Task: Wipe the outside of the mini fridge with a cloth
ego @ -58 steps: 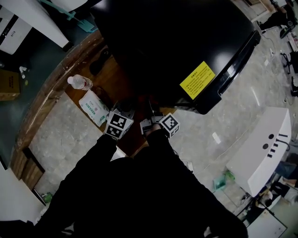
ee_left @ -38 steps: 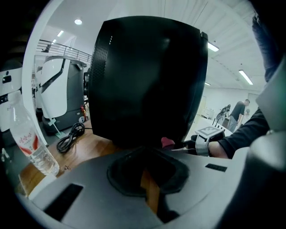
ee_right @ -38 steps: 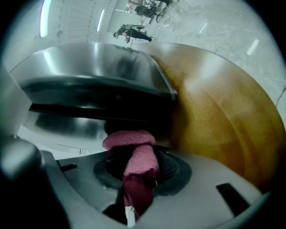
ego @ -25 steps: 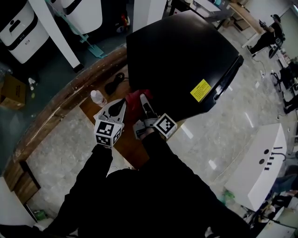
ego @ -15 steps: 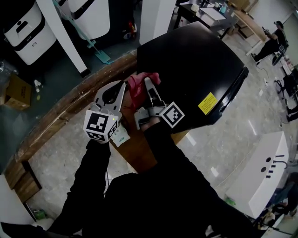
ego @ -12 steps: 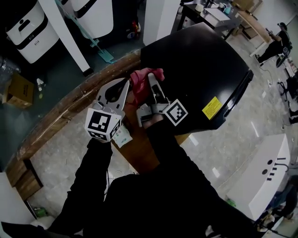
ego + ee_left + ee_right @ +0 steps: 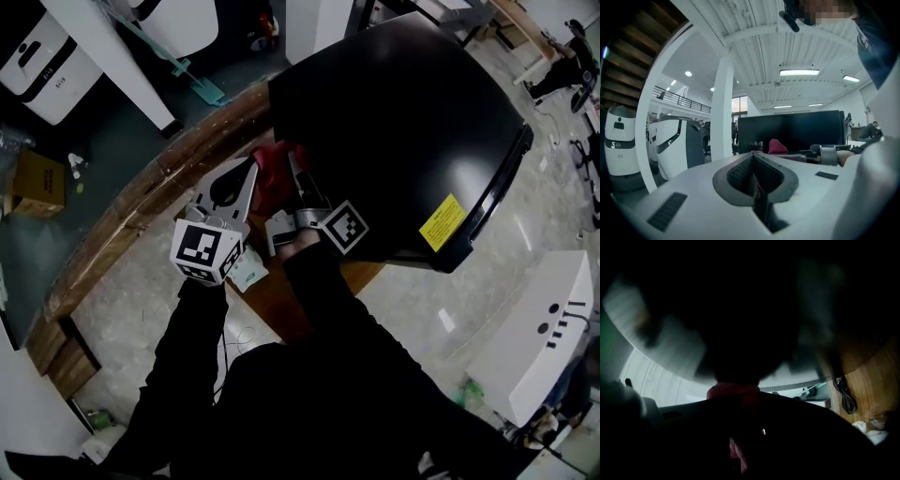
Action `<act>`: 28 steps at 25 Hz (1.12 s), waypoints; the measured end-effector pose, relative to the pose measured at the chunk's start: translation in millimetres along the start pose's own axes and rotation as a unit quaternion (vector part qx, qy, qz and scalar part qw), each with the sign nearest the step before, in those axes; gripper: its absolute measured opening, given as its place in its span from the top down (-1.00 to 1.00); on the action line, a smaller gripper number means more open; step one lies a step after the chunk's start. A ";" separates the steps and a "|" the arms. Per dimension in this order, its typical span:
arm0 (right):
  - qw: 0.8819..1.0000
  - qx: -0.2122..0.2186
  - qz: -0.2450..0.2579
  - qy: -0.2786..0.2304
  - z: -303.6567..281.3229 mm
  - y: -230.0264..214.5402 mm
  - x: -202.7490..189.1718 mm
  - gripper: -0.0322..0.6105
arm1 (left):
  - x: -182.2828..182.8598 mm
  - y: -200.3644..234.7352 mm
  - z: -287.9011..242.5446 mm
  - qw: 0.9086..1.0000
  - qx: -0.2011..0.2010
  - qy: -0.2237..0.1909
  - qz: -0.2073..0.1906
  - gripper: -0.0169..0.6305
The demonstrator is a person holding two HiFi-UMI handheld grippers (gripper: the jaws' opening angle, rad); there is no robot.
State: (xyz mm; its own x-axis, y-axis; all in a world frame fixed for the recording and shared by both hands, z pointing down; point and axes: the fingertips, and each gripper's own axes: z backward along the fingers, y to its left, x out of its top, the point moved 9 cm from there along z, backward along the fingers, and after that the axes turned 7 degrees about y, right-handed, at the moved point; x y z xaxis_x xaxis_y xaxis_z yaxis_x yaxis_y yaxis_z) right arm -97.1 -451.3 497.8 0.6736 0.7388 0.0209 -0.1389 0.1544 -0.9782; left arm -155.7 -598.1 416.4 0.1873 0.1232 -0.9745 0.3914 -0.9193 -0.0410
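Note:
The black mini fridge [image 7: 403, 122] with a yellow label stands on the wooden counter; in the left gripper view it is the dark panel [image 7: 797, 129]. A red cloth [image 7: 270, 161] is pressed against the fridge's left side, with my right gripper [image 7: 287, 165] shut on it. In the right gripper view the cloth [image 7: 733, 391] bulges out past the dark jaws of the right gripper [image 7: 738, 432], against the black surface. My left gripper [image 7: 249, 171] hangs just left of the cloth, shut and holding nothing. Its closed jaws [image 7: 753, 174] fill that view, with the cloth [image 7: 776, 146] beyond them.
The curved wooden counter [image 7: 141, 202] runs from lower left to the fridge. A green and white wipes pack [image 7: 246, 274] lies under my left gripper. A black cable [image 7: 843, 394] lies on the wood. White machines [image 7: 56, 47] stand behind, a white kiosk [image 7: 544, 328] at the right.
Both grippers rose from the counter, the right one carrying the red cloth up to the fridge's left side. In the last half second the cloth has slid slightly down that side.

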 end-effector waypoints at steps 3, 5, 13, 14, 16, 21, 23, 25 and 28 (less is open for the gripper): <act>0.999 -0.036 -0.007 -0.004 7.3 -29.8 1.8 0.49 | -32.2 -1.5 -11.9 0.999 -0.008 0.043 0.006 0.93; 0.998 -0.057 -0.015 -0.008 10.8 -48.4 1.8 0.49 | -54.8 -1.2 -18.9 0.997 -0.014 0.069 0.016 0.93; 0.990 -0.134 -0.047 -0.023 34.5 -128.3 1.9 0.49 | -140.2 -6.4 -45.4 0.985 -0.037 0.163 0.044 0.93; 0.989 -0.138 -0.051 -0.025 38.1 -138.6 2.3 0.49 | -149.0 -6.8 -48.9 0.983 -0.040 0.175 0.049 0.93; 0.986 -0.153 -0.056 -0.026 47.7 -156.7 4.0 0.49 | -165.3 -10.3 -56.2 0.978 -0.046 0.198 0.056 0.93; 0.977 -0.200 -0.061 -0.031 62.6 -207.2 13.8 0.49 | -209.1 -13.3 -84.4 0.967 -0.059 0.237 0.069 0.93; 0.973 -0.221 -0.066 -0.029 69.2 -224.9 12.9 0.49 | -222.4 -14.3 -86.7 0.963 -0.060 0.251 0.079 0.93; 0.968 -0.241 -0.065 -0.026 76.2 -238.8 14.4 0.49 | -229.7 -16.4 -87.1 0.961 -0.058 0.255 0.094 0.93; 0.962 -0.262 -0.068 -0.028 83.1 -255.6 17.5 0.50 | -238.6 -19.4 -92.1 0.960 -0.056 0.249 0.111 0.93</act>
State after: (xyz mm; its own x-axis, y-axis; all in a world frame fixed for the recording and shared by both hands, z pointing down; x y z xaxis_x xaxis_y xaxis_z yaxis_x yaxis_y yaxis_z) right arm -110.2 -423.3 765.4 0.6176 0.7715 0.1527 0.3432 -0.0896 -0.9350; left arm -125.0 -575.3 670.1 0.6744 0.1184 -0.7288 0.3809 -0.9014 0.2061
